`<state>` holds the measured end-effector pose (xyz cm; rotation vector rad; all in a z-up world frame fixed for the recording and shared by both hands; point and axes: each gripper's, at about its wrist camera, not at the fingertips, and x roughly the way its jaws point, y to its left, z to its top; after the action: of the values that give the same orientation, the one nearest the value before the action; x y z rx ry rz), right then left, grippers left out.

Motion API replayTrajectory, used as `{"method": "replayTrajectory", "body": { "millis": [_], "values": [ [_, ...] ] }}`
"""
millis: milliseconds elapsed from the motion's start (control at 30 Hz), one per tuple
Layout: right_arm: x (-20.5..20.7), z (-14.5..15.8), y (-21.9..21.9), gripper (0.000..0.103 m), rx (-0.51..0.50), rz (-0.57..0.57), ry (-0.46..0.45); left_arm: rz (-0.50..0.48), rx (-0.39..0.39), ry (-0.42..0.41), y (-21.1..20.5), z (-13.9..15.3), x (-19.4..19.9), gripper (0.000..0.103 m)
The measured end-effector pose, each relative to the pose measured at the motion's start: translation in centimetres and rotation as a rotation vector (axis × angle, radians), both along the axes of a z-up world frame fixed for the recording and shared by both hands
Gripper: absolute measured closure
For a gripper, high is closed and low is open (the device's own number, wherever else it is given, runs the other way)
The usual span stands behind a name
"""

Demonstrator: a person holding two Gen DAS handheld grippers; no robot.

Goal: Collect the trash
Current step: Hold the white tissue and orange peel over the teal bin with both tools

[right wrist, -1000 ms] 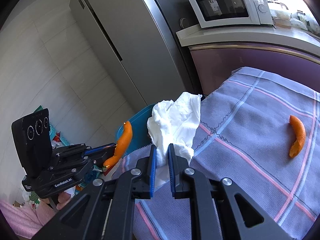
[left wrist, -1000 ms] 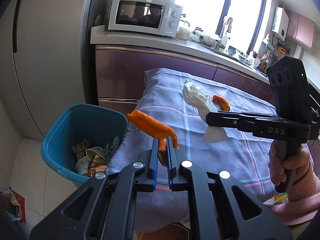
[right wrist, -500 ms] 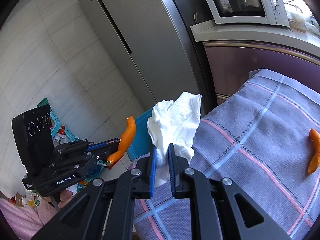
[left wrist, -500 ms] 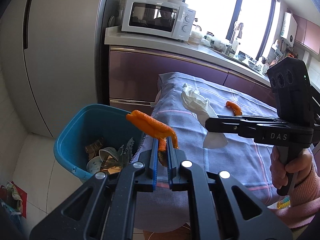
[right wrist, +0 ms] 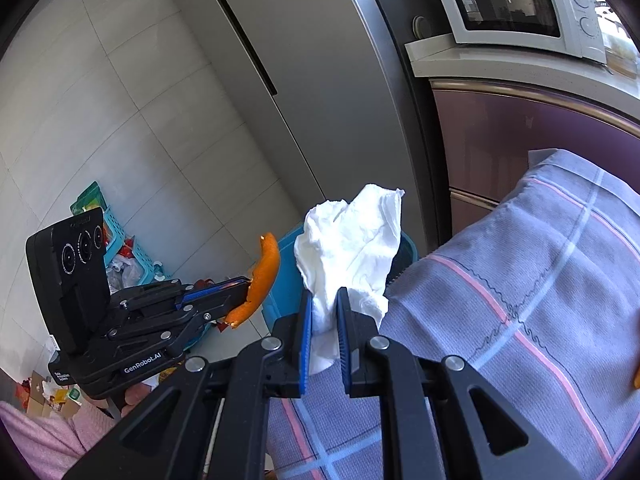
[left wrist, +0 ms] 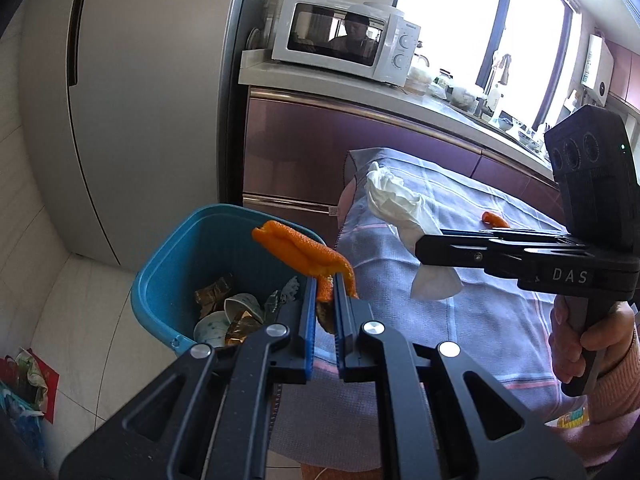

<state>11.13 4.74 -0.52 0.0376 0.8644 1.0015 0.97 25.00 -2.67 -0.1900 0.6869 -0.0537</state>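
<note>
An orange peel (left wrist: 304,254) is clamped in the left gripper (left wrist: 325,300) fingers beside the blue bin's (left wrist: 168,264) rim, a crumpled tissue (right wrist: 352,248) in the right gripper (right wrist: 323,320); released early, either could be dropped outside.

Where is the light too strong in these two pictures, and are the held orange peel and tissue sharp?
Left wrist view: window blown out white; orange peel sharp. Right wrist view: tissue sharp, dark corners, straight fridge edges bent by the fisheye.
</note>
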Motion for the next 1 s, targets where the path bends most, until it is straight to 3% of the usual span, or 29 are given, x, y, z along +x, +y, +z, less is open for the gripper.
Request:
{"method": "replayTrajectory", "body": {
  "millis": [1000],
  "values": [
    [1.8,-2.0,5.3,0.092,-0.080,0.028,0.043,0.058,-0.012,0.040,2.0,-2.1,2.2,0.095]
  ]
}}
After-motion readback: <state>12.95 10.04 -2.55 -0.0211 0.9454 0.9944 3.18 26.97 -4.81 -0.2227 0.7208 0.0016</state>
